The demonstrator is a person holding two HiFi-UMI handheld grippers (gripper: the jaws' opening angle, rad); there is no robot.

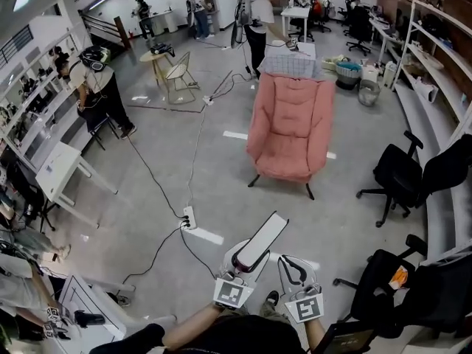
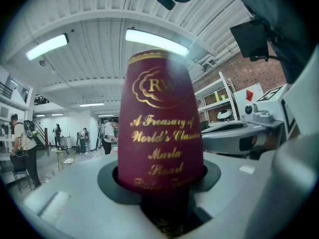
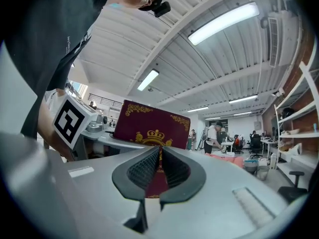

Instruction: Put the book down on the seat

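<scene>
Maroon book [image 1: 259, 243] is clamped in the left gripper's [image 1: 240, 271] jaws, held above the floor [image 1: 169, 198] and well apart from the pink armchair [image 1: 290, 127]. Right gripper's [image 1: 293, 268] jaws are closed on nothing, just beside the book.

One maroon book [image 1: 259, 243], one left gripper [image 1: 237, 270], one right gripper [image 1: 289, 264], one pink armchair [image 1: 290, 124], one floor power strip [image 1: 189, 217].

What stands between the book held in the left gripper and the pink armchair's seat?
Nothing visible. Only open floor lies between the book and the pink armchair's seat. The power strip and its cables lie left of that line.
</scene>
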